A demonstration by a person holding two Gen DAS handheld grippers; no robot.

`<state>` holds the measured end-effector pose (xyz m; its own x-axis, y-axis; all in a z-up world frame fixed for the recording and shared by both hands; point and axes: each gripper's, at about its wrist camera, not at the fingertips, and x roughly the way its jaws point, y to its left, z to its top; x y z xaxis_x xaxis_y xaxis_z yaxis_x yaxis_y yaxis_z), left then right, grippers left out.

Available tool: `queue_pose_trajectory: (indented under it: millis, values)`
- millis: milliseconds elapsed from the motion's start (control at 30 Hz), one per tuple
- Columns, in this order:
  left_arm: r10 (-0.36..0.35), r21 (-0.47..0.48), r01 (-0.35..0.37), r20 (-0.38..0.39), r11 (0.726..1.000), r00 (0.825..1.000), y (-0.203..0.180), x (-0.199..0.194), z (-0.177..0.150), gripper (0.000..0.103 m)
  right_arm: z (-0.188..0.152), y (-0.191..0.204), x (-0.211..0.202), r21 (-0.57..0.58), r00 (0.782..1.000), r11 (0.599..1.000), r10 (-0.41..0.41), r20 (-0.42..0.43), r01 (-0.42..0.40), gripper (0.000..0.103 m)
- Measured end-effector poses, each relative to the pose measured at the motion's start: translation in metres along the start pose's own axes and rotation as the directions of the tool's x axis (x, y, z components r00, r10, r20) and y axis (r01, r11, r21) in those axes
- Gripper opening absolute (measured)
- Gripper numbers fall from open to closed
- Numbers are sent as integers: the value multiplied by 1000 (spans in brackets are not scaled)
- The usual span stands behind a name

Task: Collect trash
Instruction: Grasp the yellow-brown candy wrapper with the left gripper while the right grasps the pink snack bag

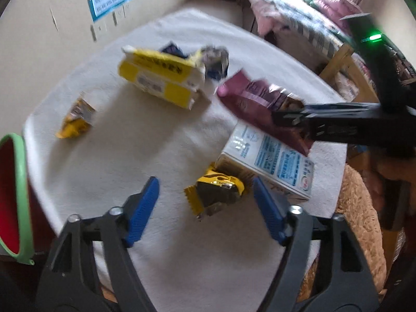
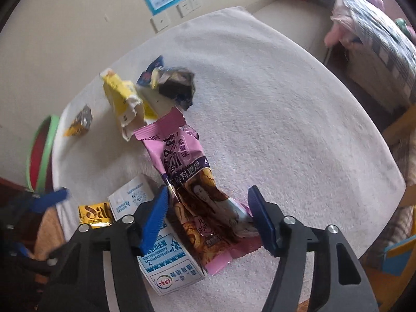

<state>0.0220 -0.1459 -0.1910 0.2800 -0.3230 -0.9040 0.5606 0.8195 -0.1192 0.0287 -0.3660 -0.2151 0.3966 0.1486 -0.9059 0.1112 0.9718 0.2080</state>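
Step in hand: picking litter off the table (image 1: 124,156) for the bin (image 1: 20,182), which stands at the table's left edge.

Right gripper (image 2: 208,191): about half closed, with its pads against both long edges of the pink wrapper (image 2: 179,156). The wrapper lies partly over the carton (image 1: 273,161). The grip appears newly made and bears only on thin film, which can buckle and slip.

Left gripper (image 1: 205,184): empty and about half wide. It points steeply down over the gold wrapper (image 1: 218,189), just beside the carton. The pads are clear of the wrapper on both sides.

Recommendations:
- Right: squeeze until the film bunches firmly, then lift straight up so the carton is not dragged.
- Left: lower until the pads reach the cloth on either side of the gold wrapper. Keep the right-hand pad off the carton, then close.
- Carry each piece over the bin's rim before letting go.

Outstanding: the yellow box (image 1: 161,78), a small yellow wrapper (image 1: 76,119) and crumpled pieces behind the box are all untouched.
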Motion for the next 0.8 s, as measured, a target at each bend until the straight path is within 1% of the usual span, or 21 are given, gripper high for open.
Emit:
queue_pose_trajectory:
  millis: [33, 67, 100, 133, 167, 200, 233, 267, 400, 467, 500, 533, 567, 600, 667, 733, 800]
  values:
    - [-7, -2, 7, -22, 1000, 1000, 0, 5, 0, 47, -2, -2, -3, 7, 1000, 1000, 2, 12, -2, 53]
    - [-25, -11, 24, -36, 1000, 999, 1, 7, 0, 44, -3, -4, -6, 15, 1000, 1000, 8, 21, -8, 51]
    - [-35, -26, 34, -38, 999, 999, 3, 8, -3, 38, -3, -5, -7, 21, 1000, 1000, 14, 25, -15, 51]
    - [-32, -34, 31, -39, 999, 999, 5, 6, -8, 29, -5, -7, -9, 25, 999, 1000, 19, 27, -19, 49]
    - [-19, -39, 18, -44, 999, 999, 8, 6, -11, 24, -6, -7, -9, 23, 1000, 1000, 16, 25, -17, 48]
    - [-9, -50, 7, -45, 999, 999, 13, 4, -13, 13, -6, -8, -9, 21, 1000, 1000, 14, 22, -15, 48]
    - [-7, -66, 4, -46, 998, 999, 18, 2, -15, 8, -7, -8, -8, 20, 1000, 1000, 13, 16, -13, 48]
    - [-10, -87, 6, -47, 996, 999, 26, 0, -18, 8, -7, -9, -7, 18, 1000, 1000, 10, 15, -11, 48]
    - [22, -131, -30, -60, 991, 998, 50, -1, -27, 9, -6, -6, -3, 1, 1000, 1000, -3, 2, 3, 52]
    - [24, -143, -30, -49, 989, 999, 60, -8, -30, 11, -5, -4, -3, -7, 1000, 1000, -5, -5, 5, 53]
    - [20, -143, -26, -41, 989, 999, 63, -11, -30, 19, -5, -4, -2, -8, 1000, 1000, -4, -8, 4, 54]
    - [19, -139, -22, -30, 990, 999, 64, -14, -31, 35, -5, -3, -1, -8, 1000, 1000, -2, -11, 2, 60]
    - [17, -134, -18, -11, 991, 1000, 64, -19, -30, 42, -6, -3, -1, -9, 1000, 1000, -6, -13, 6, 65]
    - [13, -129, -12, 6, 992, 1000, 63, -22, -30, 49, -6, -2, -1, -11, 1000, 1000, -9, -15, 8, 66]
    - [1, -106, 3, 33, 994, 999, 61, -26, -28, 51, -7, -2, -1, -11, 1000, 1000, -14, -19, 14, 72]
    - [-9, -66, 12, 39, 998, 999, 56, -26, -25, 56, -8, -2, -1, -8, 1000, 1000, -12, -21, 11, 75]
    - [-12, -15, 13, 39, 1000, 999, 49, -22, -23, 56, -7, -2, -2, -5, 1000, 1000, -10, -21, 10, 77]
